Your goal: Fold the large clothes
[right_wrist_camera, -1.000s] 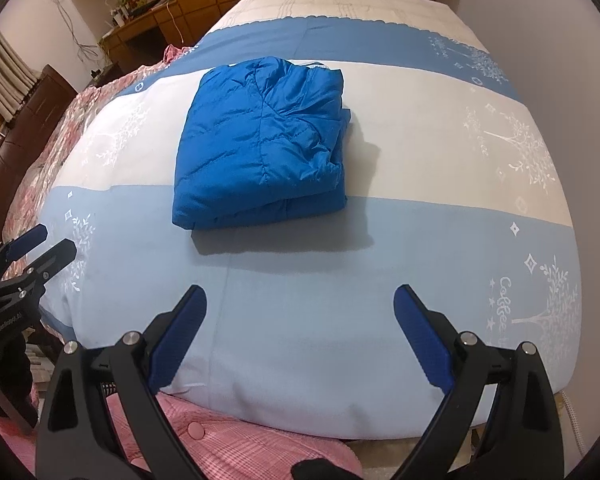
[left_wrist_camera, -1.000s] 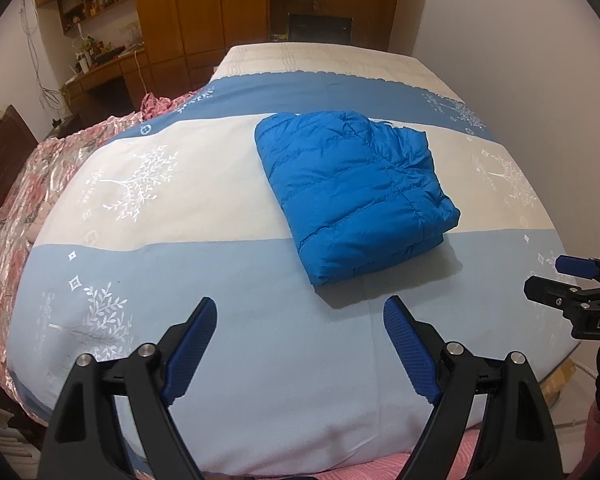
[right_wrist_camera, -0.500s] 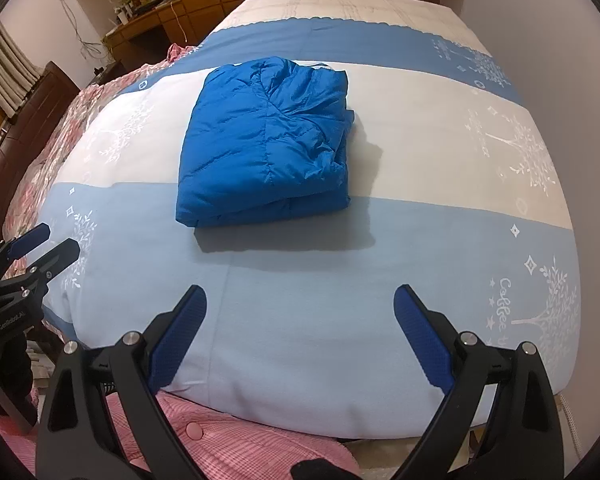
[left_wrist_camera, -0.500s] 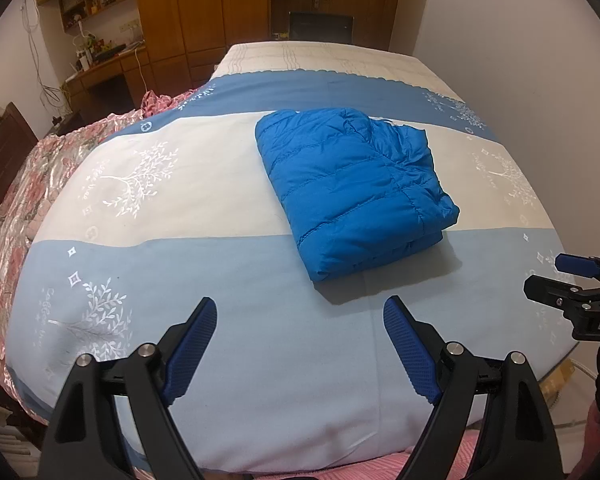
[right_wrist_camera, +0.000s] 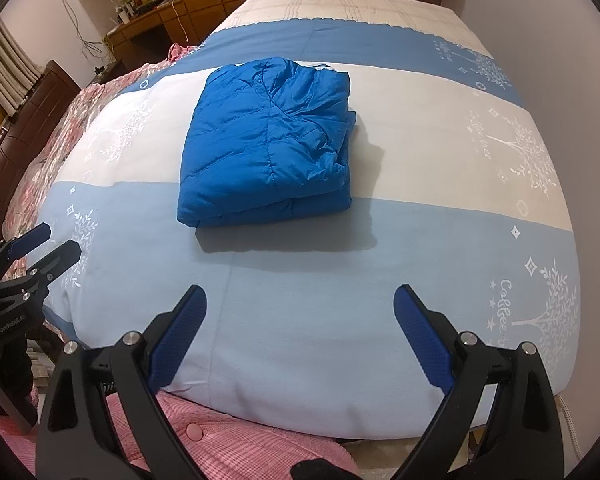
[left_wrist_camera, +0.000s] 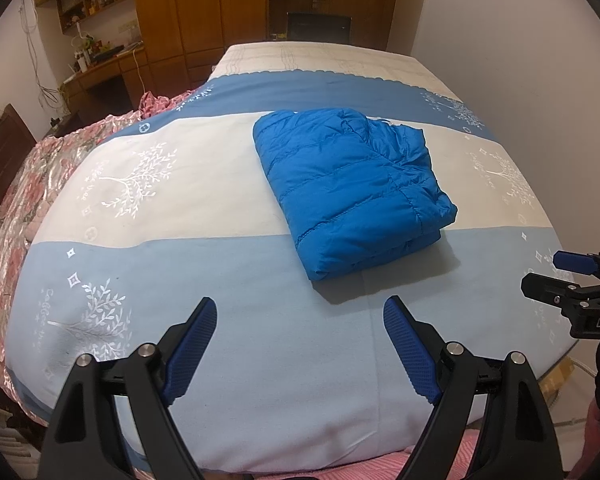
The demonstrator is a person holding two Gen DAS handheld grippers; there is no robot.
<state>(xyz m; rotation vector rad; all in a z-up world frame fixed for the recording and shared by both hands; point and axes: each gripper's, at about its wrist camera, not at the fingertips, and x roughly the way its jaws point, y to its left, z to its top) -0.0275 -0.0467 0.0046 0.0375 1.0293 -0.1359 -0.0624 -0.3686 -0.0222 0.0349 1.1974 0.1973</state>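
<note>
Both gripper point(left_wrist_camera: 300, 344) bases cut off.

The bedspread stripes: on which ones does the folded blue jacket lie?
The blue jacket lies mostly on the white stripe; its near edge overlaps the light blue stripe, not the darker one.

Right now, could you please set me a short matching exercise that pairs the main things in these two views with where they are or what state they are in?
Things:
1. blue puffer jacket
2. left hand-held gripper
3. right hand-held gripper
4. pink floral quilt

Places or states:
A. draped along the left side of the bed
B. folded into a bundle on the bedspread
C. open, seen at the left edge of the right wrist view
D. open, seen at the right edge of the left wrist view

Pairs: 1-B, 2-C, 3-D, 4-A
</note>
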